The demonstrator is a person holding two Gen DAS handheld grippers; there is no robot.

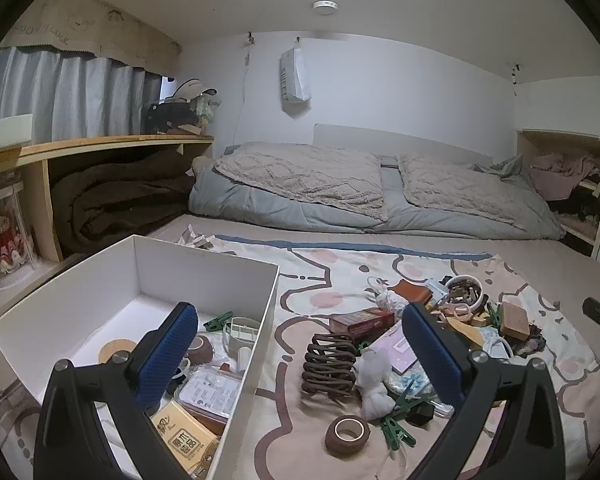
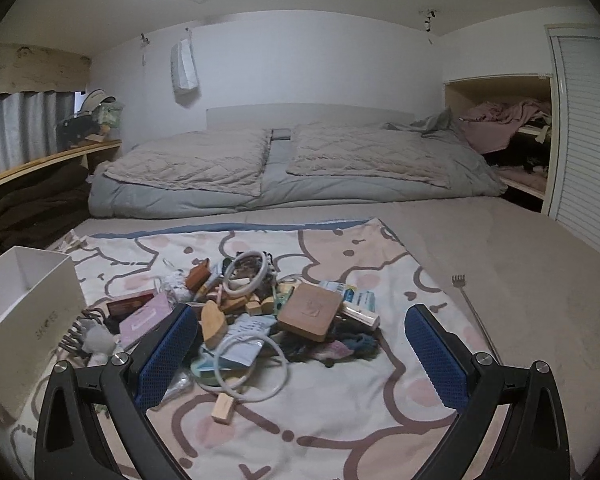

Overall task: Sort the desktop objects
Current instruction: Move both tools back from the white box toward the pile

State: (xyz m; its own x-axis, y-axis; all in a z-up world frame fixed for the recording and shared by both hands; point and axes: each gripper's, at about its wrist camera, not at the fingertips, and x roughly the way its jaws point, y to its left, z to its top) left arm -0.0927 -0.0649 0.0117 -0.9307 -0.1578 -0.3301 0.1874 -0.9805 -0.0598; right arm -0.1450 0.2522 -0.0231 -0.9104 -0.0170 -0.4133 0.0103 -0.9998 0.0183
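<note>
A white box (image 1: 260,344) stands on the patterned cloth at the left and holds tape rolls, a green clip and small packets. My left gripper (image 1: 300,316) is open above the box's right wall, with nothing between its fingers. Beside it lie a brown spiral hair claw (image 1: 330,364), a brown tape roll (image 1: 347,434), a red box (image 1: 362,319) and green clips (image 1: 396,432). In the right wrist view my right gripper (image 2: 302,320) hangs open over the pile: a brown square case (image 2: 310,312), a white ring (image 2: 247,372), a wooden block (image 2: 223,408) and a white bracelet (image 2: 246,272).
The cloth (image 2: 340,420) lies on a bed, with folded quilts (image 2: 284,168) behind the pile. A metal back scratcher (image 2: 474,316) rests on the sheet at the right. A wooden shelf (image 1: 100,148) runs along the left wall. The white box (image 2: 32,320) shows at the left of the right wrist view.
</note>
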